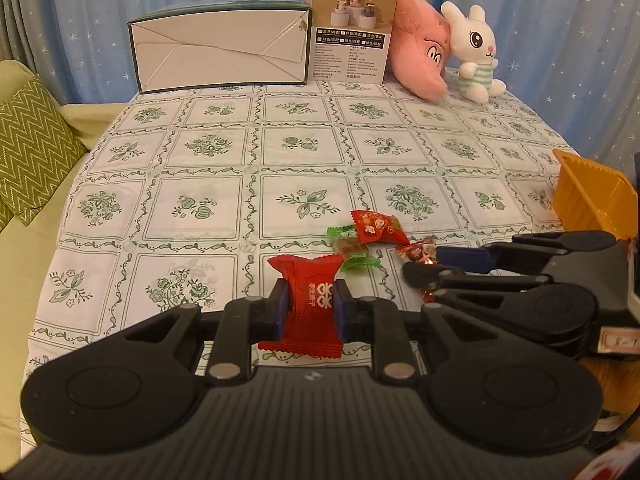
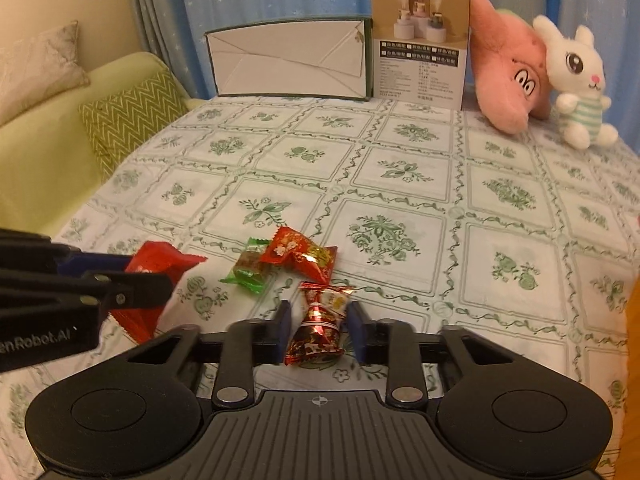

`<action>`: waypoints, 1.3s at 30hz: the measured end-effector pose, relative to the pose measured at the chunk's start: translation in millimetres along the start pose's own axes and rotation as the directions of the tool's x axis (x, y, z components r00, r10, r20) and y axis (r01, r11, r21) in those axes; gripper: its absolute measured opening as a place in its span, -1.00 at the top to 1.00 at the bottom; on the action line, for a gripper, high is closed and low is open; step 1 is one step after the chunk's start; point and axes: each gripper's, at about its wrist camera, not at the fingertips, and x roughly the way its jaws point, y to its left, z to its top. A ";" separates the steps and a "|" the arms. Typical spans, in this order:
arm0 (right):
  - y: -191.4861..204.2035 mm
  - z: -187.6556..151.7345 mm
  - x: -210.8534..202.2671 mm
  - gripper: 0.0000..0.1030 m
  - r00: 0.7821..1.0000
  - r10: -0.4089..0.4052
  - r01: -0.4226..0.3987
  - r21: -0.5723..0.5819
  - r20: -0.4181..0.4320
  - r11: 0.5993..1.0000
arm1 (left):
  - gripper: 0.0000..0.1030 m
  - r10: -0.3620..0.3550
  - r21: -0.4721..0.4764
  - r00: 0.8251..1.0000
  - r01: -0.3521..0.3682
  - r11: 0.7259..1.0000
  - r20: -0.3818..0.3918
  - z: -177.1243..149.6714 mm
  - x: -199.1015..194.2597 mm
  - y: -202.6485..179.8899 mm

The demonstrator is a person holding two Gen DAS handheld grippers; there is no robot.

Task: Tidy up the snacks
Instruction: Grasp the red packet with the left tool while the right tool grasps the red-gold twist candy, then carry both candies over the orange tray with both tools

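My left gripper (image 1: 310,292) is shut on a plain red candy packet (image 1: 308,308), held upright a little above the green-patterned tablecloth (image 1: 208,204). From the right wrist view the same packet (image 2: 160,256) sits in the left gripper (image 2: 152,270) at the left edge. My right gripper (image 2: 320,316) is shut on a shiny red-and-gold candy (image 2: 320,328) resting on the cloth, and its fingers reach in from the right in the left wrist view (image 1: 422,262). Just beyond lie a green-wrapped candy (image 2: 248,268) and a red printed packet (image 2: 300,252), touching each other.
An orange slatted basket (image 1: 588,196) stands at the table's right edge. Along the far edge are a white flat box (image 1: 220,52), a product carton (image 1: 348,32), a pink plush (image 1: 420,60) and a white rabbit toy (image 1: 476,52). A sofa with a green zigzag cushion (image 1: 32,148) borders the left.
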 end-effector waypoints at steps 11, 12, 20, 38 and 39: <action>-7.8 -7.5 -39.5 0.59 0.998 -0.047 0.046 0.040 0.049 0.998 | 0.60 -0.044 -0.001 0.999 0.044 0.999 0.000 -1.2 -0.7 -8.0; -9.8 -8.6 -45.7 0.59 0.997 -0.054 0.052 0.050 0.053 0.997 | 0.61 -0.050 -0.003 0.999 0.050 0.999 0.000 -1.5 -1.2 -8.8; -26.0 -26.9 -99.6 0.59 0.993 -0.100 0.087 0.165 0.070 0.982 | 0.60 -0.084 0.020 0.996 0.084 0.996 0.020 -0.6 -16.9 -26.2; -40.8 -56.2 -215.6 0.59 0.977 -0.172 0.131 0.275 0.130 0.952 | 0.60 -0.145 0.022 0.987 0.144 0.989 0.076 -18.8 -102.9 -95.8; -42.7 -59.0 -220.9 0.59 0.975 -0.177 0.135 0.281 0.131 0.950 | 0.60 -0.149 0.024 0.986 0.148 0.989 0.075 -20.1 -105.7 -99.1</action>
